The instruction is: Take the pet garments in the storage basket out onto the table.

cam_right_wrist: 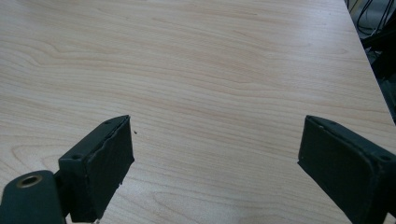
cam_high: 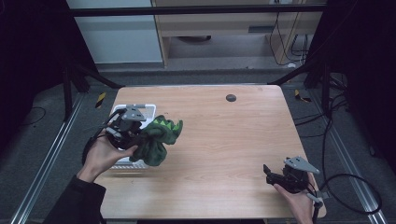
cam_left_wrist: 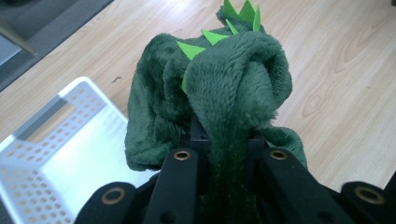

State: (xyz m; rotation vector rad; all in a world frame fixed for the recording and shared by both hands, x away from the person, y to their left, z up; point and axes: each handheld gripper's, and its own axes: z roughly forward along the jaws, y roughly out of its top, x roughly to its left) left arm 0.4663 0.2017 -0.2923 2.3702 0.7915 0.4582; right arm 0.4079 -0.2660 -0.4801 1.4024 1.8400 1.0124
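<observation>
A dark green plush garment with bright green felt spikes [cam_high: 160,136] hangs bunched at the table's left side, lifted off the wood. My left gripper [cam_high: 135,131] is shut on it; in the left gripper view the plush fabric [cam_left_wrist: 233,93] is pinched between the black jaws and folds over them. Just beside and below it stands a white perforated basket [cam_high: 145,111], whose rim [cam_left_wrist: 51,112] shows at the left. My right gripper [cam_high: 270,175] rests low near the table's front right corner, jaws wide apart, with bare wood between the pads [cam_right_wrist: 107,163].
A small dark round disc [cam_high: 230,98] lies near the table's far edge. The wooden table [cam_high: 224,140] is bordered by dark floor, cables at the right and metal rails at both sides.
</observation>
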